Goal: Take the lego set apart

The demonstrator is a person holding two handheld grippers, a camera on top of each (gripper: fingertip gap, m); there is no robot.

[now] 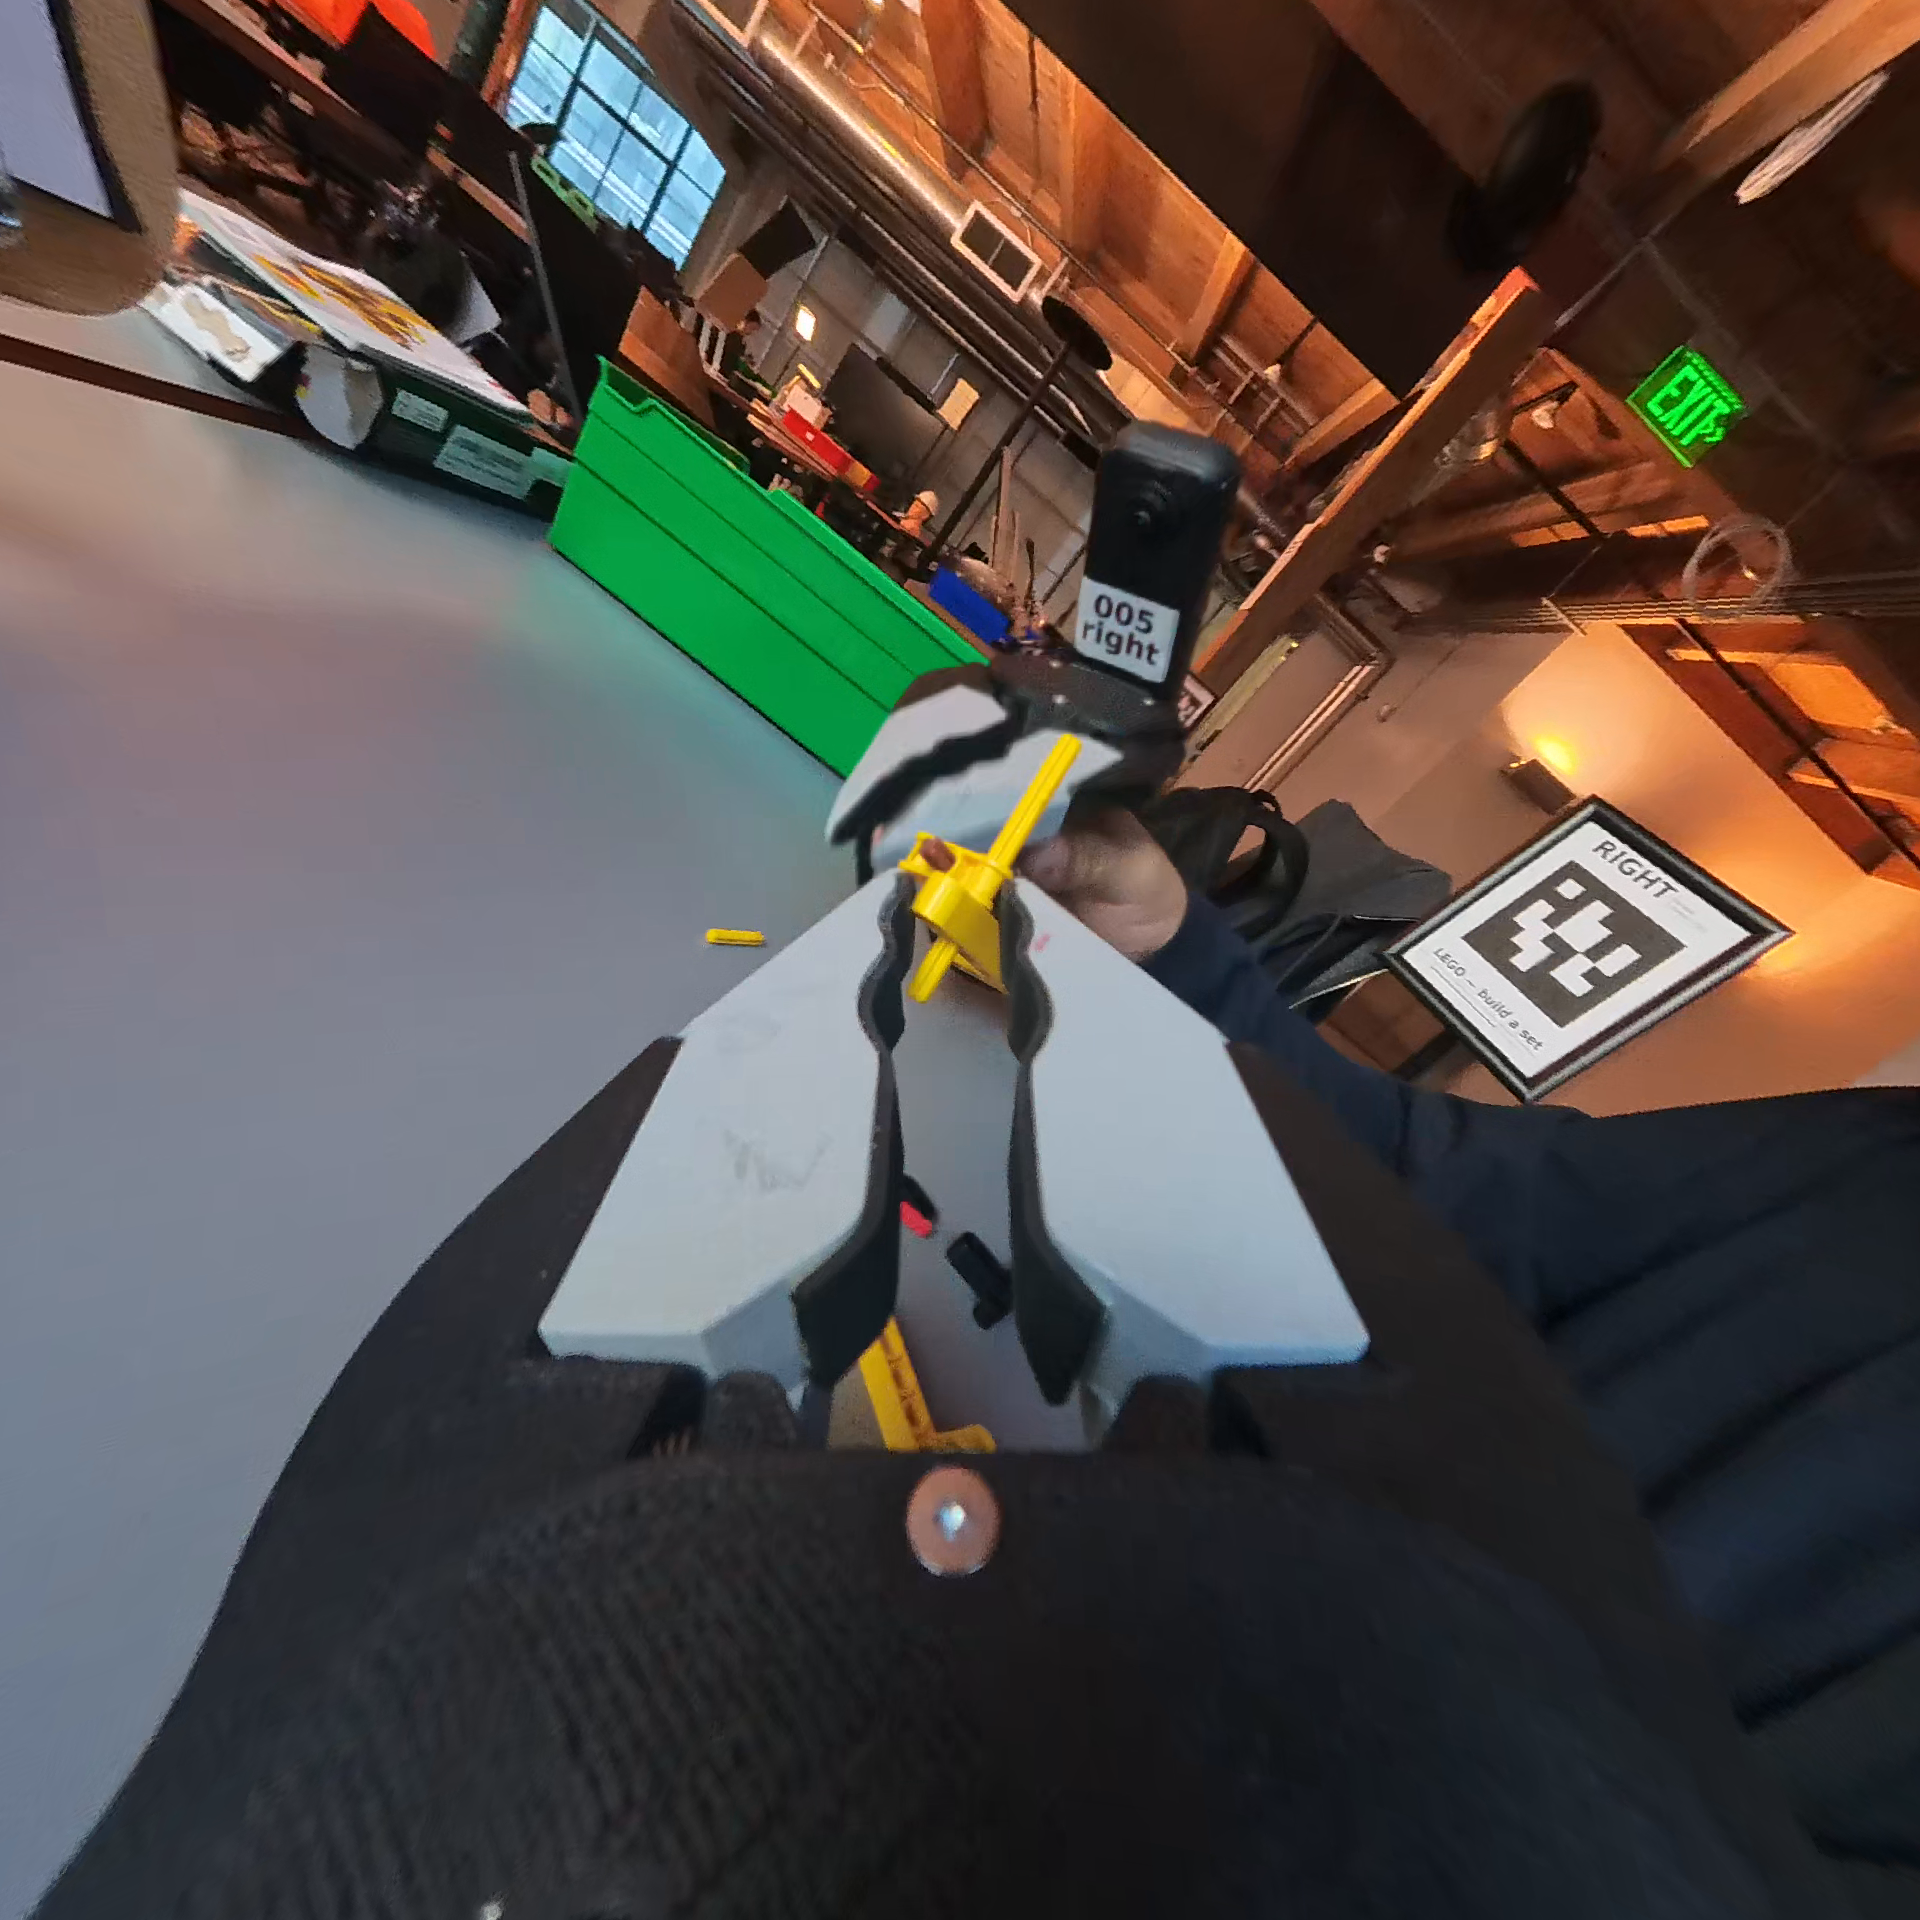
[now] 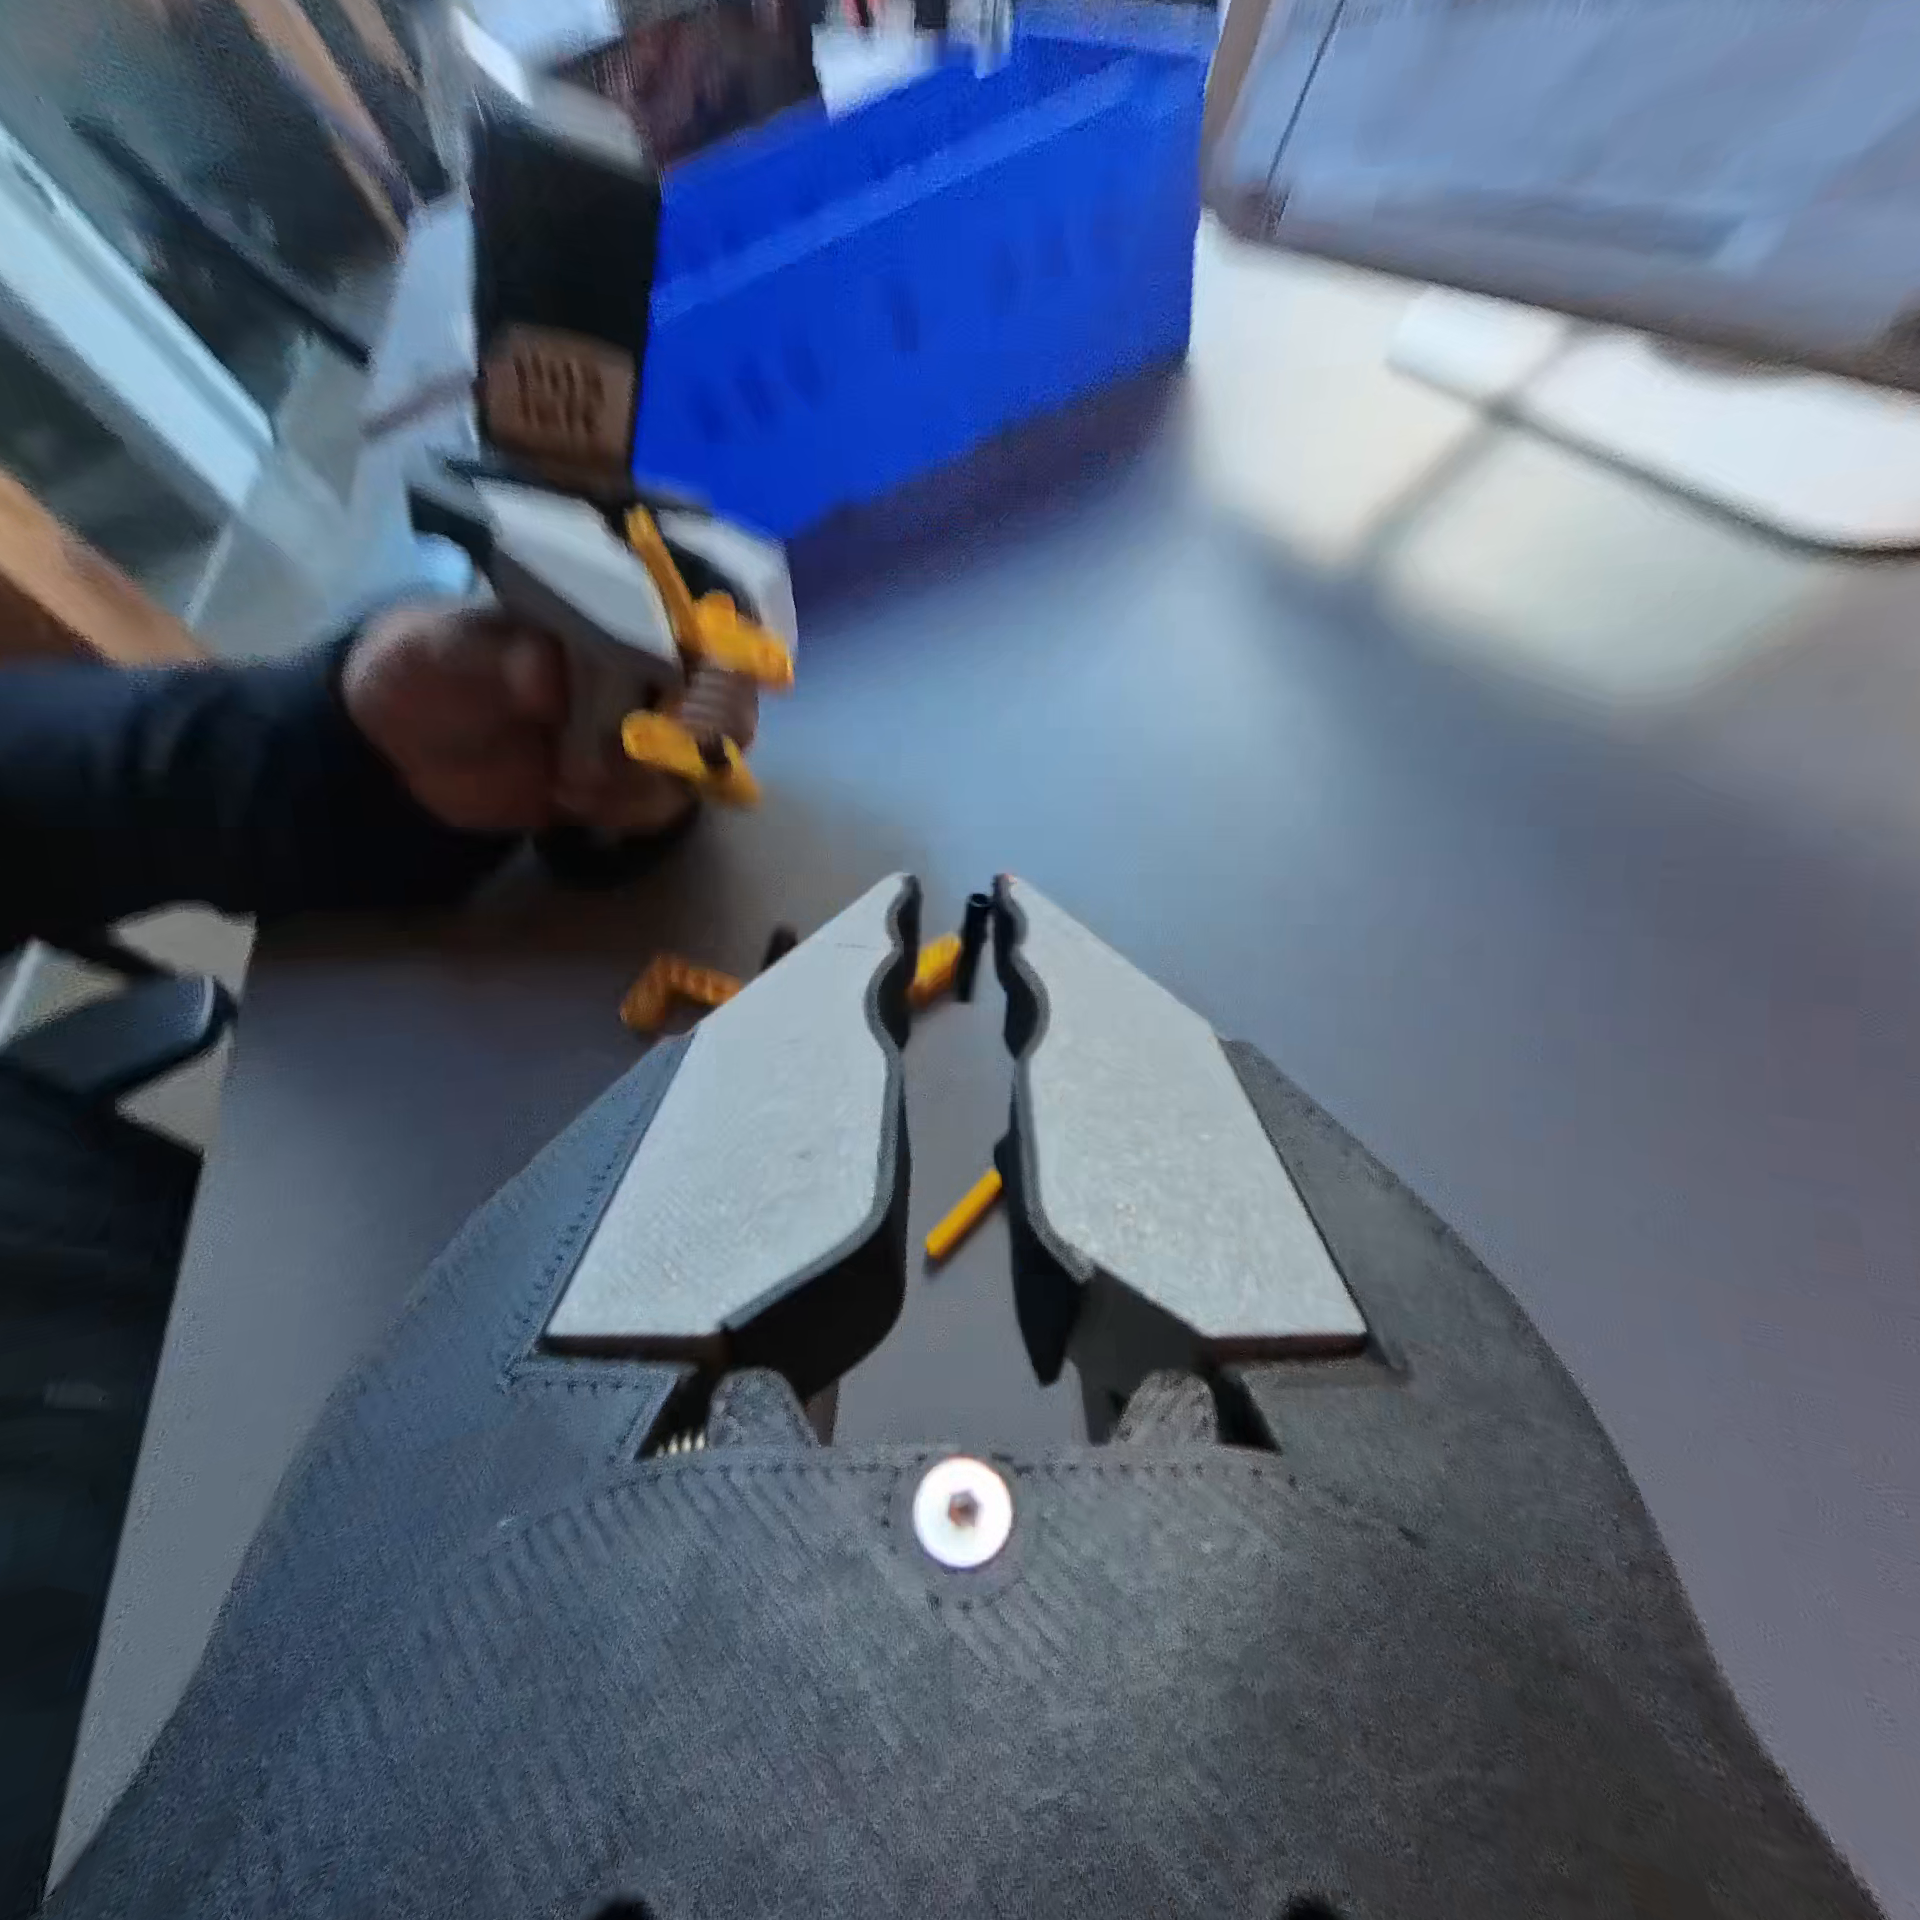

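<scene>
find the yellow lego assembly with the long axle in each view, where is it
Left wrist view: the yellow plastic lego assembly with the long axle sits just above centre, pinched at the tips of the left gripper.
Right wrist view: left of centre, upper half, blurred, in the same gripper seen farther off.
Shared landmark: the grey tabletop with loose yellow pieces on it.
</scene>
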